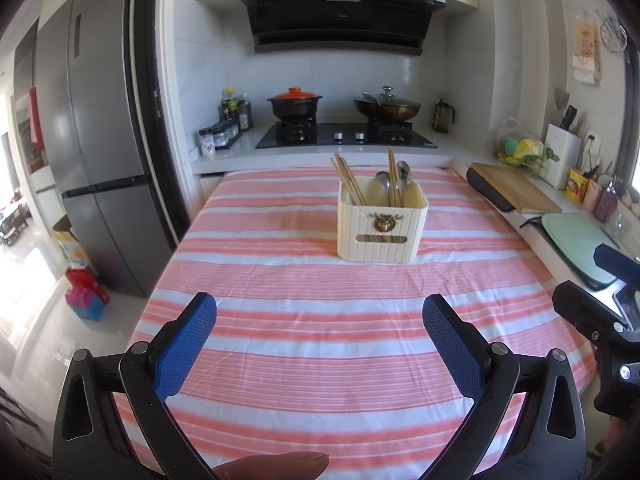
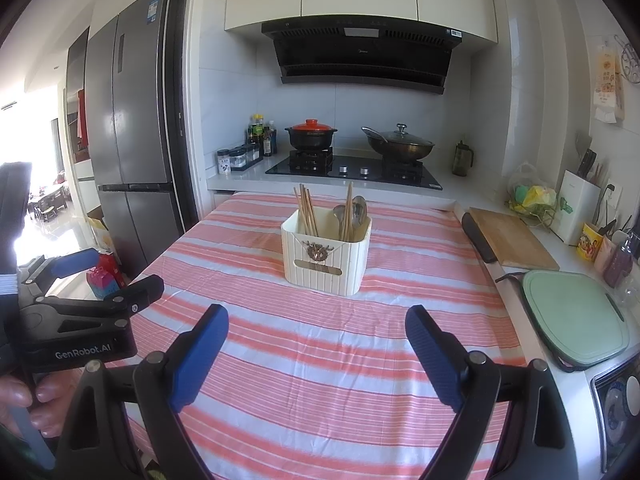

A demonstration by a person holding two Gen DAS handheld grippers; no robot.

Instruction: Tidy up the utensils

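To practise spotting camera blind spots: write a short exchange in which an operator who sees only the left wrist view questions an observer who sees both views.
Operator: I see only an edge of the right gripper. Is it open?
Observer: Yes. The right gripper is wide open above the striped tablecloth, with nothing between its jaws.
Operator: Is there any marking on the left gripper?
Observer: Yes. White GenRobot.AI lettering runs along the side of its black body.

"GenRobot.AI" is printed in white on the left gripper [image 2: 136, 280] body.
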